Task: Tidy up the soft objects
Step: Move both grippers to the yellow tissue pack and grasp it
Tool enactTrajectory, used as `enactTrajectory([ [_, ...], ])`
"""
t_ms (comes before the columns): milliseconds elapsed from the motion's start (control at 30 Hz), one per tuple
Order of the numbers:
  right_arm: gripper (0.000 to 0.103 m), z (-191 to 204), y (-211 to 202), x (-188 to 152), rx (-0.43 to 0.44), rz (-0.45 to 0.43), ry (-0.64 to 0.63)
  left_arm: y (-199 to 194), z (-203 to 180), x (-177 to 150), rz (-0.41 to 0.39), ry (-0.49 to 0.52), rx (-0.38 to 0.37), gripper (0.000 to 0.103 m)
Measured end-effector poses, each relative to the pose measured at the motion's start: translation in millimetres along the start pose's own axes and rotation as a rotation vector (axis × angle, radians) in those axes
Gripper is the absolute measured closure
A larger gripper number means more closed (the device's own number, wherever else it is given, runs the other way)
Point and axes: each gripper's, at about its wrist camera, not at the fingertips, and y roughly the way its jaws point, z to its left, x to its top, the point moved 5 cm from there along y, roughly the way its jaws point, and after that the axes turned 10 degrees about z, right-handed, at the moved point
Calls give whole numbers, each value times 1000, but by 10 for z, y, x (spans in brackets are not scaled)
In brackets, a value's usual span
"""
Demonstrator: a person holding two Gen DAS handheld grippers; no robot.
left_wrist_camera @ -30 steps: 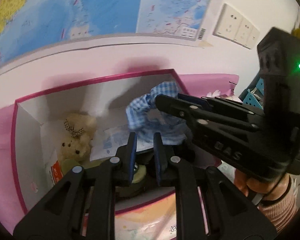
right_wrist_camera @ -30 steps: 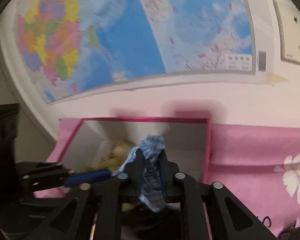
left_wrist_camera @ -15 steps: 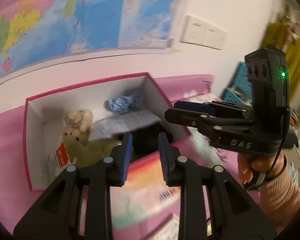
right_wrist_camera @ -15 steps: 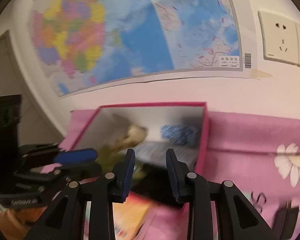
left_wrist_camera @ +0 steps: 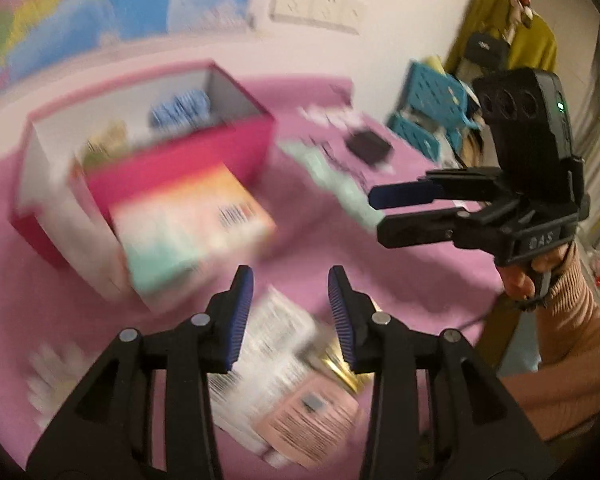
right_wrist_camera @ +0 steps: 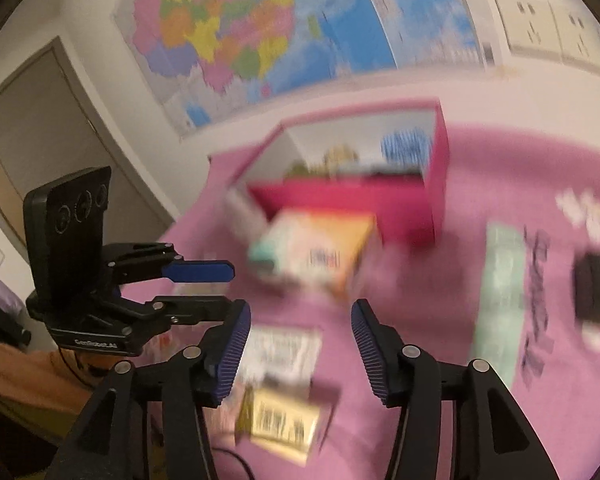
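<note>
A pink open box point(left_wrist_camera: 204, 152) point(right_wrist_camera: 416, 204) stands on the pink cloth by the wall. Inside it lie a blue checked cloth point(left_wrist_camera: 180, 108) point(right_wrist_camera: 406, 146) and a cream plush bear point(left_wrist_camera: 108, 140) point(right_wrist_camera: 340, 156). My left gripper point(left_wrist_camera: 290, 300) is open and empty, above packets in front of the box. My right gripper point(right_wrist_camera: 300, 336) is open and empty, pulled back from the box; it also shows in the left wrist view point(left_wrist_camera: 388, 210). The left gripper shows in the right wrist view point(right_wrist_camera: 212, 284). Both views are blurred.
A colourful carton point(left_wrist_camera: 188, 232) point(right_wrist_camera: 320, 252) leans on the box front. Flat packets point(left_wrist_camera: 292, 380) point(right_wrist_camera: 280, 396) lie near me. A mint strip point(right_wrist_camera: 500, 300) and a black object point(left_wrist_camera: 368, 146) point(right_wrist_camera: 594, 292) lie to the right. A blue crate point(left_wrist_camera: 432, 108) stands far right.
My right gripper let go of the blue checked cloth, which now lies in the box. Both grippers have opened wider and drawn back from the box, towards me.
</note>
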Motion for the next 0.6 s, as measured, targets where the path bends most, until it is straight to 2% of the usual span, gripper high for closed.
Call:
enactTrajectory([
  [233,49,-166,275,-522,22,93,113,309,-185,-445,113,-21,-68,63],
  [500,49,-129,435,-729,55,99,139,434,-280,-563,146,-26,-69,65],
  [567,51,-112,446,-740,69,92,138,452,-315,-560,150,-20,-74,70],
  [600,57,-99,453,-742,85,90,137,466,-327,-549,151,-20,-72,71],
])
